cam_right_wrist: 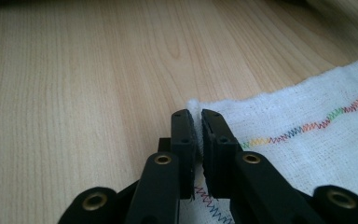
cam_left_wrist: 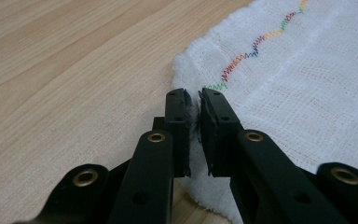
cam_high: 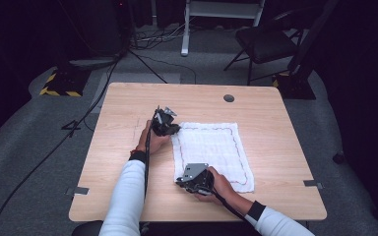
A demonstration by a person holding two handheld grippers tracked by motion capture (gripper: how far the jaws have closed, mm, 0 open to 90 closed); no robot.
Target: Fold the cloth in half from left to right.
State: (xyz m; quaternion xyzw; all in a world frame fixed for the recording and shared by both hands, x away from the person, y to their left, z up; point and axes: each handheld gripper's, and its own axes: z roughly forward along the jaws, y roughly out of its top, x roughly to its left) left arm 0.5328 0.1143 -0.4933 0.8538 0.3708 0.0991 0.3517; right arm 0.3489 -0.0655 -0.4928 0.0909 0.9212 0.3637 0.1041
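both corners pinched, cloth flat

with each hand pinching a left-edge corner, the grip looks set for lifting or folding. the left gripper [cam_left_wrist: 193, 100] is clamped on the far-left corner of the white cloth [cam_high: 216, 150], a sliver of fabric between its jaws. the right gripper [cam_right_wrist: 196, 116] is closed on the near-left corner likewise. the cloth spreads rightward from both, flat on the wooden table [cam_high: 128, 113], its zigzag stitching [cam_left_wrist: 247, 56] running near the hem.

A light wooden table [cam_high: 128, 196] carries a white cloth [cam_high: 216, 147] (multicoloured zigzag stitching along its edges).
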